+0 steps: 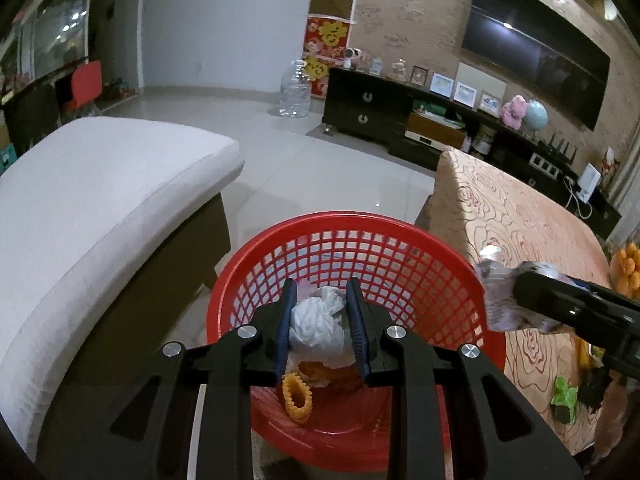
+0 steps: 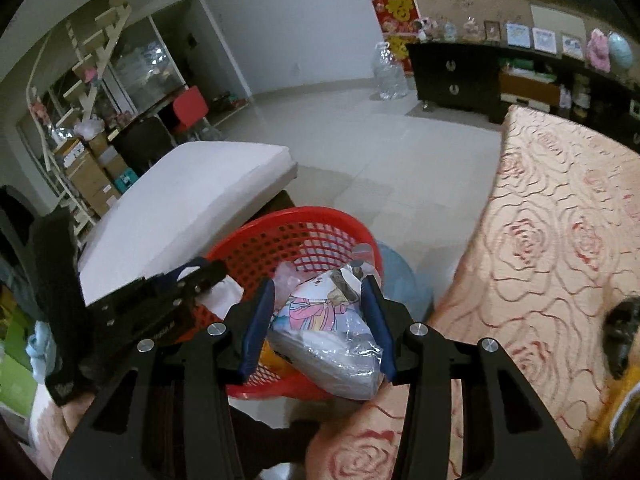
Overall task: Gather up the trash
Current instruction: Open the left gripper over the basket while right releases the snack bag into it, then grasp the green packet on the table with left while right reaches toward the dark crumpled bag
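Observation:
A red mesh basket [image 1: 400, 248] stands on the floor between the sofa and the table; it also shows in the right wrist view [image 2: 312, 228]. My left gripper [image 1: 322, 320] is over the basket, shut on a crumpled white tissue [image 1: 316, 320]. Orange snack pieces [image 1: 297, 398] lie in the basket below it. My right gripper [image 2: 320, 316] is shut on a crinkled plastic wrapper with a cartoon print [image 2: 320, 320], held at the basket's rim by the table edge. The right gripper with the wrapper [image 1: 500, 300] shows at the right of the left wrist view.
A white sofa cushion [image 1: 100, 208] lies left of the basket. The table with a rose-patterned cloth [image 2: 560, 240] is on the right, with green scraps [image 1: 564, 398] and oranges [image 1: 626, 268] on it. A dark TV cabinet [image 1: 368, 108] and a water jug [image 1: 295, 90] stand beyond the tiled floor.

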`<state>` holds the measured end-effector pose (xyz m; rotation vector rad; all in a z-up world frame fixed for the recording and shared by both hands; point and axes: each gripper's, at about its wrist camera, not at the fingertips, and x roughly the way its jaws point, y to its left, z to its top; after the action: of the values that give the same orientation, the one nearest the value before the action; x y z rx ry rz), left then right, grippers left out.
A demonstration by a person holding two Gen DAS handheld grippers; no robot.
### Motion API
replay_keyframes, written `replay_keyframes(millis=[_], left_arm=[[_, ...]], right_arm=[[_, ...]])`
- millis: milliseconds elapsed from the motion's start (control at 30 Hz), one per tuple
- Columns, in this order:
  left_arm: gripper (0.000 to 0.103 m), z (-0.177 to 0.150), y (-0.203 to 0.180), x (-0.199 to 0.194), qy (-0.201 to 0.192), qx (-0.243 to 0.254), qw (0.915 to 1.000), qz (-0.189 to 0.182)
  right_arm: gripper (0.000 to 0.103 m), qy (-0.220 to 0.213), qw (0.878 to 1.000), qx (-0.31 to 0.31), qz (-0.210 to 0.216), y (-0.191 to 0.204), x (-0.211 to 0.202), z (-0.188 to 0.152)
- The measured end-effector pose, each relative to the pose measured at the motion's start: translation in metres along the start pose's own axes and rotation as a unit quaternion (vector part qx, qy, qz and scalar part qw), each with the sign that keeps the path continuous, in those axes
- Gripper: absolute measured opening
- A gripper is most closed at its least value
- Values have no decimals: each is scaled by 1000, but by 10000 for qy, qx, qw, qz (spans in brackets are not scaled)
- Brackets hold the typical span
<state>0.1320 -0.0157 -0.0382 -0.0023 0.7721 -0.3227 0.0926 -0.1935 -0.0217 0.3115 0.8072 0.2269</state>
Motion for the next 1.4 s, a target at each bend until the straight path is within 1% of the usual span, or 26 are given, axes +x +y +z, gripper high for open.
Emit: replay_keyframes(millis=[167,233,267,300,367,400,567,800,1067,1233,1400], left_arm=[[28,1,7,1,21,-168,9999,-17],[35,2,10,0,10,-230,9997,-15],[43,2,12,0,6,-258,9997,-27],[49,2,13,-1,-14,-299,9995,-52],[55,4,15,-4,-81,-356,9993,-46],[58,4,16,-5,-105,-382,9992,-28],[62,5,21,-9,-213,-487,9986,-36],[69,5,11,-15,-411,-312,9987,44],[71,5,6,-21,-602,-278,9978,-67],[71,4,0,-23,-660,-213,9975,-119],[71,4,-5,-22,-672,-156,9975,-152]], right_arm=[[45,144,9998,-23,136,12,20,8],[46,207,9997,-66,148,17,26,7],[50,253,9995,-72,187,20,29,6],[57,276,9993,-60,229,22,30,6],[64,256,9994,-46,223,24,29,5],[64,237,9995,-40,206,25,28,5],[64,159,9998,-24,114,21,20,5],[64,10,9998,-118,-133,13,4,-1],[64,-90,9988,-80,-471,-7,-11,-15],[65,-168,9963,-72,-836,-22,-25,-27],[70,-260,9921,14,-1229,-47,-48,-41]])
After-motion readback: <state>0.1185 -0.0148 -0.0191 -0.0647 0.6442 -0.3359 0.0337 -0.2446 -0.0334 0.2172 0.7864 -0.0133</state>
